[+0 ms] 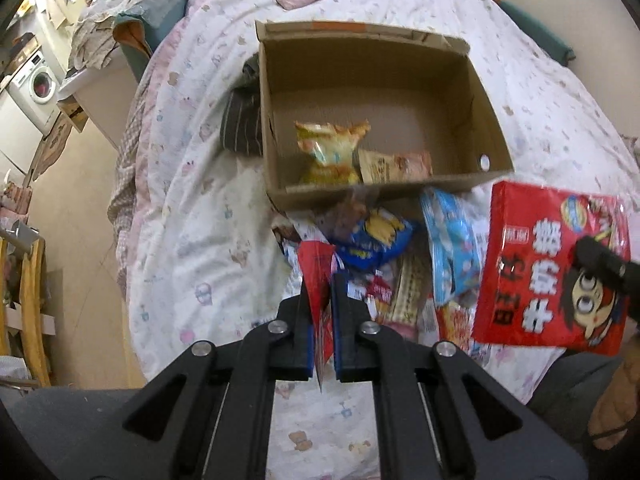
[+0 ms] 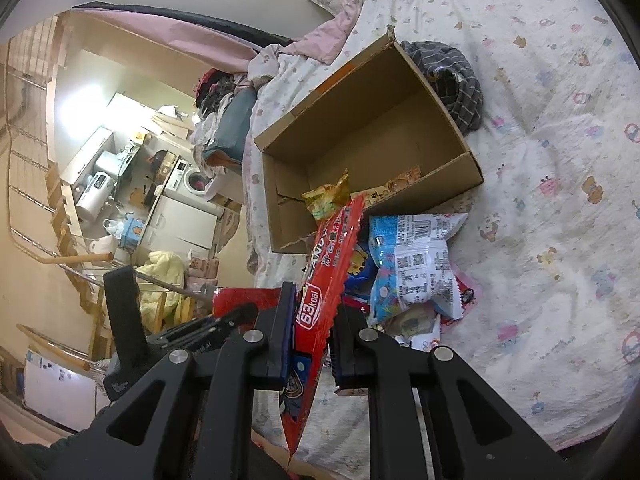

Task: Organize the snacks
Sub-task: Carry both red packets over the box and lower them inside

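Observation:
An open cardboard box (image 1: 488,120) sits on the bed with a yellow snack bag (image 1: 328,152) and a beige packet (image 1: 392,166) inside; the box also shows in the right wrist view (image 2: 400,120). My left gripper (image 1: 322,280) is shut on a small red packet (image 1: 318,276), held edge-on in front of the box. My right gripper (image 2: 314,300) is shut on a large red snack bag (image 2: 328,264), which also shows at the right of the left wrist view (image 1: 548,272). A pile of snacks lies before the box, with a blue bag (image 1: 372,240) and a light blue bag (image 2: 412,256).
A dark striped cloth (image 2: 452,80) lies beside the box on the patterned bedspread (image 2: 540,200). The bed's left edge drops to the floor (image 1: 80,220). A washing machine (image 1: 36,84) and clutter stand beyond it.

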Motion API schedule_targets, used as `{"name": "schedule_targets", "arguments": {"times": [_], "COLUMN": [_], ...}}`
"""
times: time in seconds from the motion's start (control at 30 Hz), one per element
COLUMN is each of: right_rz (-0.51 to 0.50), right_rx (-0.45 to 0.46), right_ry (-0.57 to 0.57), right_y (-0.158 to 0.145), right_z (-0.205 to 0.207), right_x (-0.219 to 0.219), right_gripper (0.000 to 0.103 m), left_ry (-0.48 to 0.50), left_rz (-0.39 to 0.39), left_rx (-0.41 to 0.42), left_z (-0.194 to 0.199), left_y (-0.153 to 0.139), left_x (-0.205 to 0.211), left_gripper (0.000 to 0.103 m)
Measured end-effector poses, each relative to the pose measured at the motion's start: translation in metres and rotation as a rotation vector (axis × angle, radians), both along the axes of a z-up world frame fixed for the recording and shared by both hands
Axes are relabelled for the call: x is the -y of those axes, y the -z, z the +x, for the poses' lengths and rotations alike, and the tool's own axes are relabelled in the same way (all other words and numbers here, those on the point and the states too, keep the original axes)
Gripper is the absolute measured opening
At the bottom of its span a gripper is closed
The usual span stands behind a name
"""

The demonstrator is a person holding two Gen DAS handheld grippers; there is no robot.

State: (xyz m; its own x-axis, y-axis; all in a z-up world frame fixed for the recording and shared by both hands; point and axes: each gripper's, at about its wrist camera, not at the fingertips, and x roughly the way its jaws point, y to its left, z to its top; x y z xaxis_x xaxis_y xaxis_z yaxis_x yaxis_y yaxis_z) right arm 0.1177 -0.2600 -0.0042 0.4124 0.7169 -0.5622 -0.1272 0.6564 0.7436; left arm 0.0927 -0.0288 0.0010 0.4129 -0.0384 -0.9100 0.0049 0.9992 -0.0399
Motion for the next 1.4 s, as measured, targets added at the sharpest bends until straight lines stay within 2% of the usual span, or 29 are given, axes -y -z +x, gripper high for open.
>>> {"name": "schedule_targets", "arguments": {"times": [0.23,0.43,0.6,0.8,0.87,1.0,1.13,1.17,1.27,1.4], "right_rz": [0.003,0.007,-0.025,-0.090,-0.132,-0.150,-0.155,-0.157,-0.172,-0.220], "right_rx": [0.021,0.047,0.063,0.059,0.059,0.034,0.020,0.010,-0.003,-0.030], "right_ry": [0.004,0.047,0.076,0.090,0.089,0.065,0.044,0.034,0.015,-0.025], "right_y": [-0.011,-0.024,-0.034,-0.035,-0.031,-0.013,0.007,0.014,0.025,0.042], "right_z": [0.014,0.037,0.073,0.123,0.140,0.164,0.171,0.173,0.179,0.187], "right_x": [-0.012,-0.009,-0.007,-0.004,-0.005,-0.008,-0.017,-0.020,-0.028,-0.047], "right_gripper": [0.015,0.015,0.015,0.015,0.015,0.015,0.015,0.015,0.015,0.015], "left_ry": [0.021,0.058,0.059,0.059,0.055,0.047,0.065,0.055,0.024,0.042], "left_rz": [-0.001,0.032,0.036,0.034,0.032,0.038,0.025,0.035,-0.004,0.024], "left_rx": [0.047,0.105,0.131,0.129,0.126,0.138,0.122,0.123,0.088,0.089], "left_z": [0.033,0.073,0.113,0.156,0.169,0.182,0.189,0.190,0.191,0.193], "left_y": [-0.019,-0.036,-0.040,-0.029,-0.022,-0.006,0.006,0.007,0.014,0.020], "left_x": [-0.002,0.001,0.002,0.006,0.009,0.014,0.014,0.013,0.007,0.010], "left_gripper": [0.004,0.004,0.005,0.005,0.005,0.005,0.005,0.005,0.005,0.005]}}
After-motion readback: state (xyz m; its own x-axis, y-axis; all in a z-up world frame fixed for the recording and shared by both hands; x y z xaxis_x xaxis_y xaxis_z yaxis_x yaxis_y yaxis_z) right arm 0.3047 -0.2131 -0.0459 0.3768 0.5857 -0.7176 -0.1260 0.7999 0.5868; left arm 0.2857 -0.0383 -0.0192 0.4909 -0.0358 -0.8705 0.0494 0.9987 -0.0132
